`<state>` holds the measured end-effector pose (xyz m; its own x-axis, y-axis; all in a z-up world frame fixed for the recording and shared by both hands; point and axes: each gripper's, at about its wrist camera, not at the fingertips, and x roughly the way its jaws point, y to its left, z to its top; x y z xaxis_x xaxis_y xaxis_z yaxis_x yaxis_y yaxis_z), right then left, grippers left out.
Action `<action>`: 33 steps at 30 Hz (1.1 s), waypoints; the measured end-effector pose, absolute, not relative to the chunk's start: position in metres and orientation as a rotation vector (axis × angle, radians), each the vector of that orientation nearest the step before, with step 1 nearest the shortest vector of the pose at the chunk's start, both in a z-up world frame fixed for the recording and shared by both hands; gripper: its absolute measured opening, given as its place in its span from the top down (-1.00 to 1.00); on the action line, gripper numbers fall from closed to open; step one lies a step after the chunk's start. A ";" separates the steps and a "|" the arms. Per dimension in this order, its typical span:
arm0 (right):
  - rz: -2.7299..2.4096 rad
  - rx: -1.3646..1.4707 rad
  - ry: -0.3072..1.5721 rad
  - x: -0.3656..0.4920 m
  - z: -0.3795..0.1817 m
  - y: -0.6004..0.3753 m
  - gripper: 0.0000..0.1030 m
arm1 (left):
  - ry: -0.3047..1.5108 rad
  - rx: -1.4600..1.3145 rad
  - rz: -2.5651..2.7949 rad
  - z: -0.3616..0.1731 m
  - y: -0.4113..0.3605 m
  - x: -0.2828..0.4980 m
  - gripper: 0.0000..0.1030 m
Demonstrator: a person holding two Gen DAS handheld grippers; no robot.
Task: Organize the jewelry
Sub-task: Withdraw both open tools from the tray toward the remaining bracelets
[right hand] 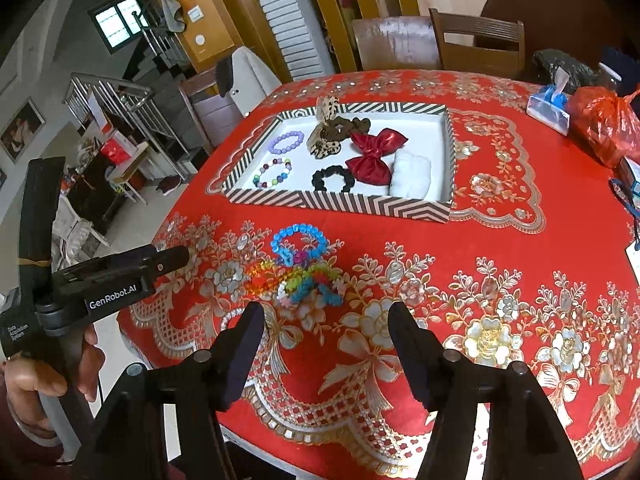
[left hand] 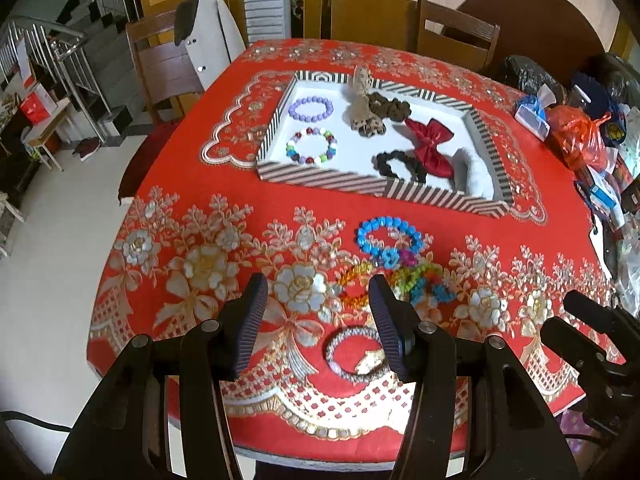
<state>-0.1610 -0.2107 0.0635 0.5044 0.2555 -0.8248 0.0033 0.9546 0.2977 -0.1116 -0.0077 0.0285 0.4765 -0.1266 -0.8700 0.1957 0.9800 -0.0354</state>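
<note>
A striped box (left hand: pixel 320 182) (right hand: pixel 340 201) on the red tablecloth holds a purple bead bracelet (left hand: pixel 311 109), a multicoloured bead bracelet (left hand: pixel 311 147), a red bow (left hand: pixel 430 146) (right hand: pixel 374 156), black scrunchies (left hand: pixel 396 164) and a leopard tie. On the cloth in front of the box lie a blue bead bracelet (left hand: pixel 388 238) (right hand: pixel 300 240), an orange one (left hand: pixel 354 284), a mixed bright one (left hand: pixel 424 280) (right hand: pixel 312 284) and a silver woven bracelet (left hand: pixel 354 354). My left gripper (left hand: pixel 318 320) is open and empty above the silver and orange bracelets. My right gripper (right hand: pixel 326 344) is open and empty, near the front edge.
Bags, a tissue pack (left hand: pixel 532 114) and clutter crowd the table's right side (right hand: pixel 604 124). Wooden chairs (right hand: pixel 476 40) stand behind the table. The left gripper's body (right hand: pixel 100 280) shows at the left of the right wrist view. The table's left edge drops to the floor.
</note>
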 end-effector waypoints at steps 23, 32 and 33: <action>0.182 0.265 1.060 -0.157 0.056 -0.191 -0.22 | 1.109 0.073 -0.199 0.016 -0.002 -0.124 -0.04; 0.192 0.264 1.077 -0.153 0.051 -0.186 -0.22 | 1.122 0.065 -0.195 0.013 0.001 -0.124 -0.06; 0.193 0.262 1.079 -0.153 0.050 -0.186 -0.22 | 1.122 0.066 -0.195 0.013 0.001 -0.124 -0.06</action>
